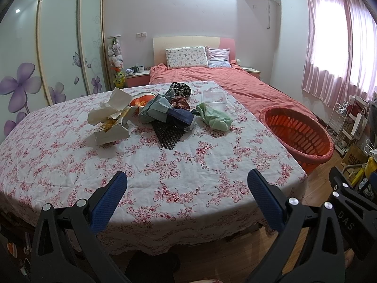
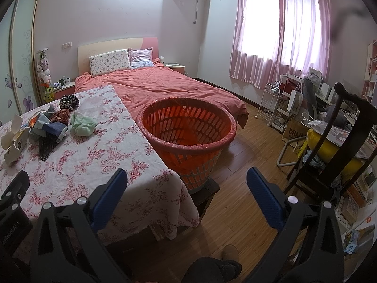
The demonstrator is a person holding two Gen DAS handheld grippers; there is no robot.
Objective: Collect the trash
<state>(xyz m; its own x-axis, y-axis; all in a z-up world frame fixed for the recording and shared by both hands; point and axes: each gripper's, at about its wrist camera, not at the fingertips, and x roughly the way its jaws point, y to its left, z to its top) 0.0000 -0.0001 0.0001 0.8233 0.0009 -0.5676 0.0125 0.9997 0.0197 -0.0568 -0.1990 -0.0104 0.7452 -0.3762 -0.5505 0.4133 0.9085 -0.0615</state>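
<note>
While both claws hung spread and empty, left claw [image 1: 187, 188] faced the trash pile [image 1: 165, 113] well ahead on the table [image 1: 70, 165]; the basket [image 2: 186, 127] stood ahead of right claw [image 2: 187, 188]. Loose paper [image 1: 110, 115] risked slipping from a shallow pinch.

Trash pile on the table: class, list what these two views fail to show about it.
- Black mesh mat: far end buried under crumpled cloths, both views.
- Orange bowl: mostly hidden behind the white paper box, left view.
- Orange basket: its bottom is hidden by its own wall; the table hides its base.
</note>
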